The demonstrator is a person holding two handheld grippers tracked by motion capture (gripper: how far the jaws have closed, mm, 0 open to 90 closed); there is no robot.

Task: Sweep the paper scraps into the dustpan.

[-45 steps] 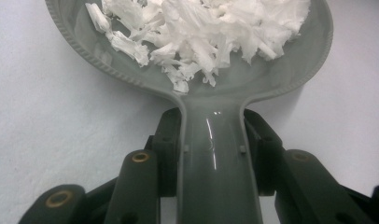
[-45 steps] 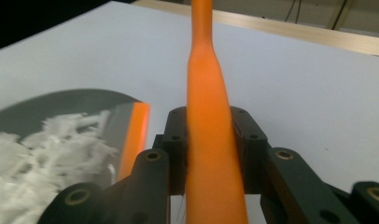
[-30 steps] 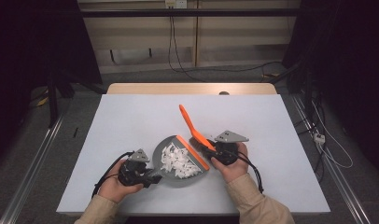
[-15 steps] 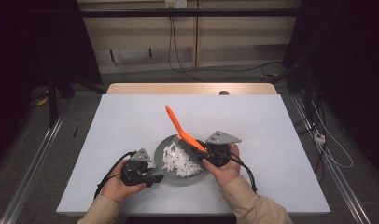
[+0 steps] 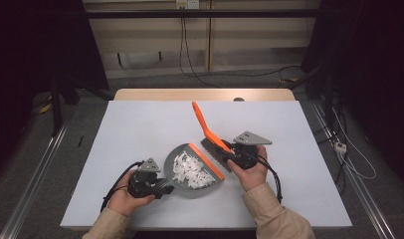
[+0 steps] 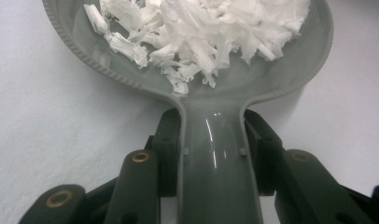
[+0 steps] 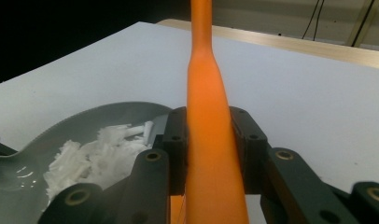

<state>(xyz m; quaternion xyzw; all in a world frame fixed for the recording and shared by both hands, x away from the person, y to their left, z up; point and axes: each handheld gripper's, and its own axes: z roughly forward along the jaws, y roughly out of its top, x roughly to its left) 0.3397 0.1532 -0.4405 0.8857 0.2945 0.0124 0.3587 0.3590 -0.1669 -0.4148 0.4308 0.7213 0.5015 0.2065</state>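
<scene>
While each gripper's fingers clamp a handle: one dustpan (image 5: 190,172), one brush (image 5: 210,137), one shred heap (image 5: 191,170).

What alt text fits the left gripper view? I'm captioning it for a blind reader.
The left gripper clamps the handle of a grey dustpan resting on a white table. Shredded white paper scraps are heaped in the pan.

Left tongs (image 5: 166,185) clamped, hand low near body; right tongs (image 5: 229,151) clamped too, apparently slightly raised.
</scene>
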